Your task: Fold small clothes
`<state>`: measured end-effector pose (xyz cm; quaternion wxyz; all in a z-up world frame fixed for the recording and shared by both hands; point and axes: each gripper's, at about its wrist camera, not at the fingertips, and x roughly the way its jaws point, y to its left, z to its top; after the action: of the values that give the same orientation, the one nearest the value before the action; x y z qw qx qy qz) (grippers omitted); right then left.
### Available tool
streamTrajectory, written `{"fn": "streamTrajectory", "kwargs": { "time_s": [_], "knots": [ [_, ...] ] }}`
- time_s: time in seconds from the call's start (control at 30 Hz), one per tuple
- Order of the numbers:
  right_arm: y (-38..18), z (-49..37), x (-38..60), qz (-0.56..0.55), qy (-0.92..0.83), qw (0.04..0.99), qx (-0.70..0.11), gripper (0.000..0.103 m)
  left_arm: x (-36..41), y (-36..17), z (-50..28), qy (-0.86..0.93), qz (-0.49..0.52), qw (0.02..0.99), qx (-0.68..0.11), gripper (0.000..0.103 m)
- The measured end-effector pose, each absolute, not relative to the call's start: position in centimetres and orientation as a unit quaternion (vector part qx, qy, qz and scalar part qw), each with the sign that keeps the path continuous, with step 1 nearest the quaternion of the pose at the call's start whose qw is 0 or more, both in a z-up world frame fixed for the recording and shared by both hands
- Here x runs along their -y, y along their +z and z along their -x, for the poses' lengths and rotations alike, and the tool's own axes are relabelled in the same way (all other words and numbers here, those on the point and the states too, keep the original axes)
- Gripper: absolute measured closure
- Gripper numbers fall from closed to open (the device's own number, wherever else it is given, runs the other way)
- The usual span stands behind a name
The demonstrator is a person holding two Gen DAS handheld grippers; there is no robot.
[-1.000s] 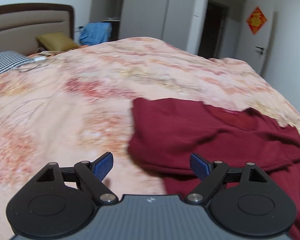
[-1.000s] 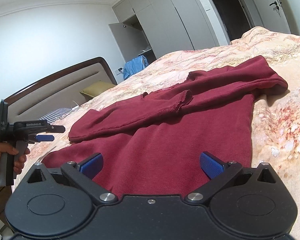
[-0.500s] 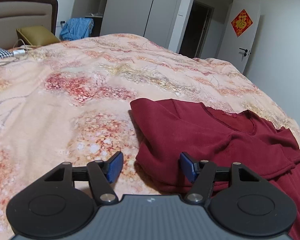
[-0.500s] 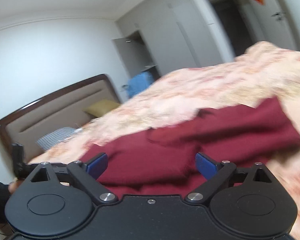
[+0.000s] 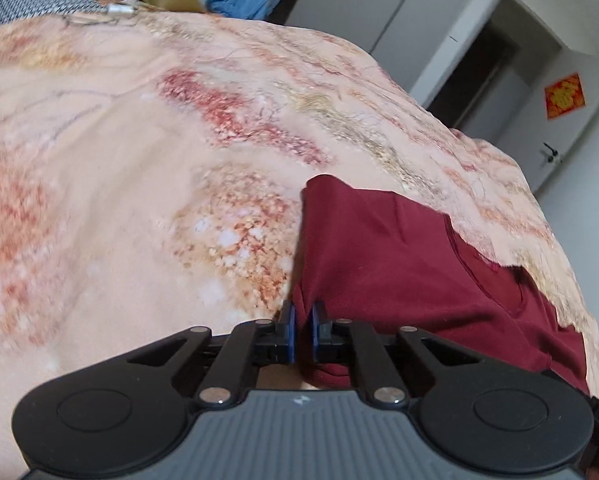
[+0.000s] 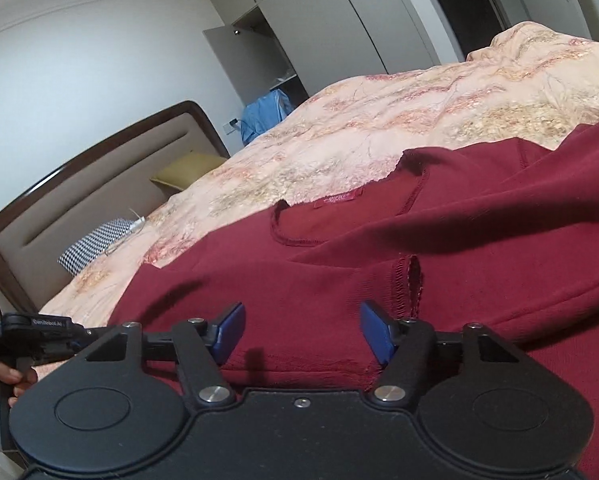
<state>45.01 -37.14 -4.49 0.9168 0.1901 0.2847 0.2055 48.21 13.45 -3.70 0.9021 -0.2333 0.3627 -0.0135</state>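
A dark red knit top [image 5: 399, 264] lies rumpled on the floral peach bedspread [image 5: 119, 160]. My left gripper [image 5: 303, 330] is shut on the top's left edge, with red cloth pinched between the blue pads. In the right wrist view the top [image 6: 459, 264] fills the foreground, neckline and label facing up, one sleeve folded across it. My right gripper [image 6: 302, 334] hovers low over a folded edge of the top. Its jaws are closing, with cloth lying between the pads [image 6: 231, 332] but not pressed. A hand [image 6: 3, 380] holds the left gripper [image 6: 19, 330] at the far left.
The bedspread [image 6: 379, 128] runs back to a padded headboard [image 6: 79, 184] with a yellow pillow [image 6: 187, 172] and a checked pillow [image 6: 95, 244]. Blue clothes [image 6: 265, 114] hang by an open wardrobe. A dark doorway and a white door [image 5: 567, 128] lie beyond the bed's far side.
The left gripper came down, rolled, and closed on the top's left edge. The right gripper travelled across the top toward the neckline while its jaws narrowed.
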Motion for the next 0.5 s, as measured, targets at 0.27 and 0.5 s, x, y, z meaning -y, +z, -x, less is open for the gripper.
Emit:
{"fn": "streamTrajectory", "kwargs": {
  "time_s": [0.27, 0.5],
  "knots": [
    [-2.5, -41.1, 38.3, -0.165, 0.202, 0.927, -0.27, 0.004, -13.8, -3.5, -47.0, -0.026, 0.249, 0.899, -0.358, 0.061],
    [-1.5, -32.7, 41.2, -0.104, 0.163, 0.943, -0.271, 0.001, -11.9, -1.9, -41.3, -0.047, 0.217, 0.915, -0.336, 0.013]
  ]
}}
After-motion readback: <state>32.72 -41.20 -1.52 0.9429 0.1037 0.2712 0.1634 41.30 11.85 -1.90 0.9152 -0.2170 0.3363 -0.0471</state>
